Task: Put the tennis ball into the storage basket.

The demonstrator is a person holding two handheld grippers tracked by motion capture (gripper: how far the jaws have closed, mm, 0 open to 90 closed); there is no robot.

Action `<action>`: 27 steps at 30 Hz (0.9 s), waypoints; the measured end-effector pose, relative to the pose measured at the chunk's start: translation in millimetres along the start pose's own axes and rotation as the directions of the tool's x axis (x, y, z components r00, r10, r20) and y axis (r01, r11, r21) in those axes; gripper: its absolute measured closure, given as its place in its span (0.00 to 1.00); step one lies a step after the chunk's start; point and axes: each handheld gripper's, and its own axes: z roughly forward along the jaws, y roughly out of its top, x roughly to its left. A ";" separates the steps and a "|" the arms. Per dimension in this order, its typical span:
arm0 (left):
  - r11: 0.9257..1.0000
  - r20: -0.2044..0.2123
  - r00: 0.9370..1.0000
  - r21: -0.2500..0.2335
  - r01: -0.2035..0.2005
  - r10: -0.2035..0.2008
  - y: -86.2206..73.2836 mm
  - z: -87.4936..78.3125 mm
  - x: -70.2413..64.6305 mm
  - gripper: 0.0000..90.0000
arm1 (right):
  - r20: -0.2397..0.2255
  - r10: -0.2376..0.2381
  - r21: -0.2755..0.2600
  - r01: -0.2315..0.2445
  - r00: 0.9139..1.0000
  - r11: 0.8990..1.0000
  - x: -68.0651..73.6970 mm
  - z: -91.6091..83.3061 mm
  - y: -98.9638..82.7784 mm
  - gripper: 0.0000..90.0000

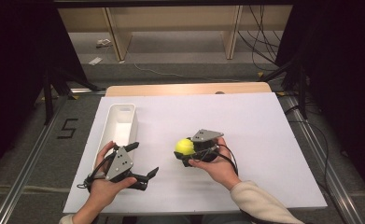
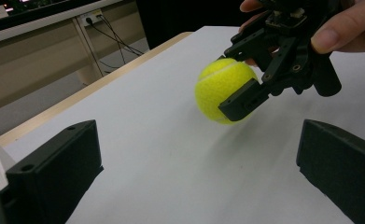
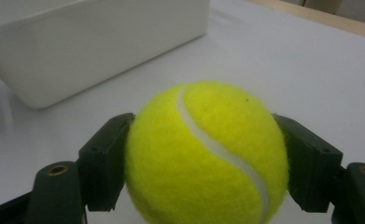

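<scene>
Half the tennis ball (image 1: 185, 146) gripper-hidden, seemingly.

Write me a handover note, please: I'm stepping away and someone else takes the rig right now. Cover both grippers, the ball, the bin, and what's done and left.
Right gripper: shut on the ball, one jaw on each side, near the middle of the white board.
Left gripper: open, holding nothing, near the front edge beside the bin.
Bin: white, long, at the board's left side; looks empty as far as its inside shows.
Done: ball gripped.
Left: the ball is not yet in the bin; dropping it there looks the likely next move, leftward and slightly away from you.
</scene>
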 end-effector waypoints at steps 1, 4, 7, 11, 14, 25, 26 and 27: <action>1.000 0.000 1.000 -0.001 0.001 -0.001 0.1 -0.1 -0.1 0.00 | 0.002 0.000 -0.004 0.000 1.000 1.000 -0.1 -0.4 1.3 0.30; 1.000 0.001 1.000 -0.001 0.000 0.000 0.1 -0.1 0.0 0.00 | 0.004 -0.001 -0.015 0.001 1.000 1.000 -0.3 -1.7 4.9 0.30; 1.000 0.001 1.000 0.000 0.001 -0.001 -0.1 0.5 0.2 0.00 | 0.005 -0.004 -0.021 0.004 1.000 1.000 -0.4 -2.4 8.1 0.30; 1.000 0.002 1.000 -0.001 0.000 0.000 0.3 0.2 -1.3 0.00 | 0.011 -0.004 -0.028 0.005 1.000 1.000 -0.4 -3.6 11.1 0.30; 1.000 0.005 1.000 0.001 0.002 -0.002 0.1 0.9 -1.4 0.00 | 0.011 -0.012 -0.035 0.013 1.000 0.999 -0.2 -5.7 13.7 0.30; 1.000 0.004 1.000 0.001 0.001 -0.001 0.0 1.0 -1.2 0.00 | 0.010 -0.026 -0.052 0.026 1.000 0.998 2.7 -4.3 26.0 0.30; 1.000 0.004 1.000 0.002 0.001 -0.001 0.0 0.9 -1.2 0.00 | 0.013 -0.027 -0.055 0.028 1.000 0.998 2.7 -4.1 26.6 0.30; 1.000 0.005 1.000 0.001 0.001 -0.001 0.0 1.0 -1.3 0.00 | 0.011 -0.025 -0.054 0.025 1.000 0.998 2.6 -4.1 27.3 0.30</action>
